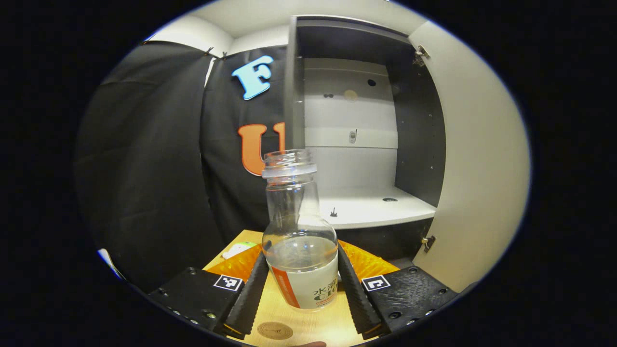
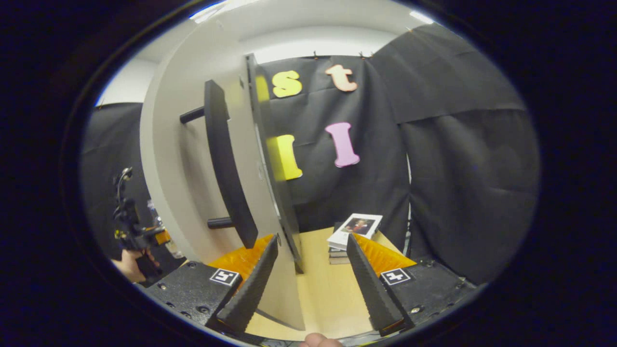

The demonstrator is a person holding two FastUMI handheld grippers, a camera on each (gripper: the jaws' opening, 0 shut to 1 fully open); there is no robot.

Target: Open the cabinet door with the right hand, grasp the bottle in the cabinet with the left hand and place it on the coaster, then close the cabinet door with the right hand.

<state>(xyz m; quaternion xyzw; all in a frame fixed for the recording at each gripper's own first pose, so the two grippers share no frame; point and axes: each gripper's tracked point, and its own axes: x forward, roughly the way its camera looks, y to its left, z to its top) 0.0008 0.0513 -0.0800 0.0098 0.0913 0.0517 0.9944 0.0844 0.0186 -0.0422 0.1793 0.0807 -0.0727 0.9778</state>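
A clear, capless bottle [image 1: 299, 231] with a white and orange label stands upright between the fingers of my left gripper [image 1: 301, 253], which is shut on its lower body over the wooden table [image 1: 332, 327]. A round brown coaster [image 1: 274, 330] lies on the table just in front of the bottle, nearer to the camera. Behind, the cabinet [image 1: 366, 207] stands open with its white shelf bare and its door [image 1: 477, 159] swung out to the right. My right gripper [image 2: 312, 238] is open beside the door's edge [image 2: 270, 159]; the black handle [image 2: 224, 164] is left of its left finger.
A stack of books [image 2: 354, 231] lies on the table at the back, beyond the right gripper. A small white and green item [image 1: 239, 249] rests at the table's left edge. In the right gripper view, the left gripper [image 2: 132, 231] and a hand show far left.
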